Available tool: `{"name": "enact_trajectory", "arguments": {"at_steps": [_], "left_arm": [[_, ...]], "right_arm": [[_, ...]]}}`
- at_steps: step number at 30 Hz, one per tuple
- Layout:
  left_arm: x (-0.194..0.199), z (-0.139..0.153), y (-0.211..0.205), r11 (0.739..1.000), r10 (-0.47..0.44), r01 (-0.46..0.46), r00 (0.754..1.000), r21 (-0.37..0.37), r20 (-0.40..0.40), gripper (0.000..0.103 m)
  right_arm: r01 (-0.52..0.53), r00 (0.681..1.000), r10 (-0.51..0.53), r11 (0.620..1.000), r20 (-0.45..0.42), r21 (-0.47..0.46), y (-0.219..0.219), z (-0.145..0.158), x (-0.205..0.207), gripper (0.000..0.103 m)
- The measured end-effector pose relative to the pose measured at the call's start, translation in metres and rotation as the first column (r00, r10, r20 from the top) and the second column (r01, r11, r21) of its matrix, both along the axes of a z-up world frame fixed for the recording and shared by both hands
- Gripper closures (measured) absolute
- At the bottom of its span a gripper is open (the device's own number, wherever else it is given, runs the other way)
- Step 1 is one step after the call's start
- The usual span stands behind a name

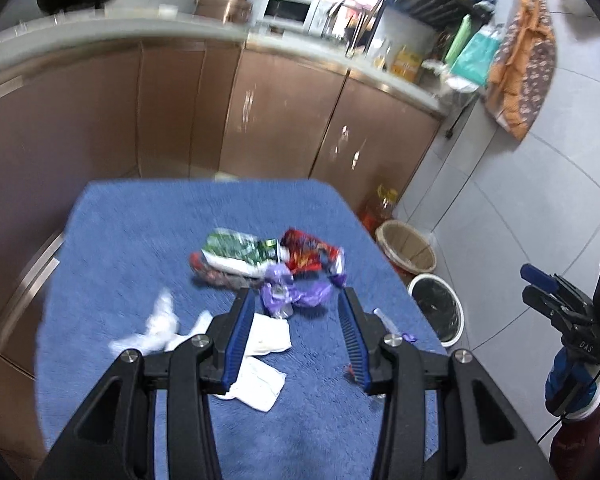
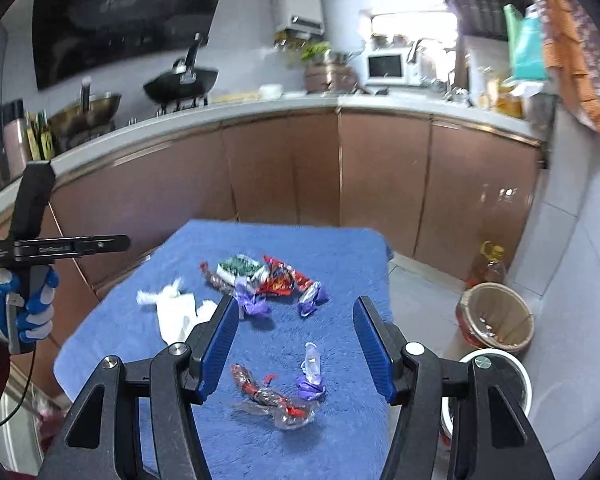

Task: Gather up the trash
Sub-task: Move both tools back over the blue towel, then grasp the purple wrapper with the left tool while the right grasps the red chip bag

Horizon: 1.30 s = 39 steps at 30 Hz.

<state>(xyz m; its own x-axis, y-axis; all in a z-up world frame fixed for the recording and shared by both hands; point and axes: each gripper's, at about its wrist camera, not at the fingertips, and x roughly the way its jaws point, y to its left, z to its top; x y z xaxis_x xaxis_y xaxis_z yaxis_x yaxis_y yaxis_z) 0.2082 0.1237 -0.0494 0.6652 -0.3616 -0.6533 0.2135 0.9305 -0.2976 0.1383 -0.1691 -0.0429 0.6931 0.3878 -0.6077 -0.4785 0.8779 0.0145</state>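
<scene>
Here, in the left wrist view, the left gripper [image 1: 296, 320] hung above the blue-covered table [image 1: 112, 240] with its fingers [image 1: 240, 332] spread and nothing between them. Below and just ahead lay white tissues [image 1: 260, 344], a purple wrapper [image 1: 292, 292], a green packet [image 1: 236, 252] and a red packet [image 1: 308, 254], bunched near the middle of the table. Off the table's far right edge a white bin [image 1: 440, 304] and a tan basket [image 1: 408, 248] stood on the floor, and the right gripper [image 1: 548, 288] showed at the frame's right edge, away from the trash. In the right wrist view, the right gripper [image 2: 296, 344] likewise hovered with fingers [image 2: 220, 344] apart and empty over a clear crumpled wrapper [image 2: 276, 404] and a small purple twist [image 2: 310, 384], the nearest pieces of trash. The tissues [image 2: 176, 308], the green packet [image 2: 240, 268] and the red packet [image 2: 280, 278] lay farther off, and the basket [image 2: 496, 316] and bin [image 2: 516, 368] stood to the right on the floor. A gloved hand [image 2: 24, 304] held the left gripper's handle at the left. To do this step well, each gripper probably needed to come down on one piece only, fingers straddling its bulkiest fold and closing low against the soft cloth without pinching the pile; thin film could slip out, so a firm central bite seemed wise before carrying it to a bin.
</scene>
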Motion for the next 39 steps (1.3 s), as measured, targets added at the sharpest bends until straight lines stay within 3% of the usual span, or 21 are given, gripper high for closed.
{"name": "enact_trajectory", "arguments": {"at_steps": [4,11,22,27,30,32,34,39], "left_arm": [[0.044,-0.043,-0.015,1.000,0.007,-0.007,0.995,-0.006,-0.100,0.061],[0.102,-0.094,-0.038,1.000,0.010,-0.004,0.980,0.028,-0.198,0.061],[0.139,-0.126,-0.049,0.997,0.005,0.014,0.971,0.080,-0.237,0.062],[0.144,-0.131,-0.059,0.994,-0.008,0.036,0.965,0.104,-0.261,0.065],[0.145,-0.134,-0.063,0.993,-0.018,0.047,0.964,0.106,-0.264,0.072],[0.145,-0.134,-0.066,0.991,-0.016,0.049,0.968,0.126,-0.252,0.076],[0.144,-0.134,-0.064,0.993,-0.010,0.039,0.969,0.115,-0.248,0.079],[0.138,-0.130,-0.050,0.998,0.007,0.007,0.973,0.060,-0.231,0.084]], "right_arm": [[-0.050,0.997,0.048,0.998,-0.062,-0.034,0.011,-0.028,0.041,0.046],[-0.143,0.977,0.129,0.987,-0.170,-0.071,0.039,-0.083,0.124,0.046],[-0.352,0.911,0.314,0.930,-0.266,-0.108,0.103,-0.138,0.201,0.046],[-0.393,0.883,0.346,0.914,-0.318,-0.096,0.116,-0.157,0.221,0.046],[-0.397,0.872,0.349,0.914,-0.343,-0.080,0.118,-0.165,0.227,0.060],[-0.403,0.863,0.357,0.913,-0.358,-0.061,0.116,-0.169,0.227,0.080],[-0.402,0.865,0.357,0.913,-0.352,-0.063,0.114,-0.167,0.225,0.088],[-0.369,0.889,0.346,0.929,-0.299,-0.023,0.101,-0.148,0.217,0.092]]}}
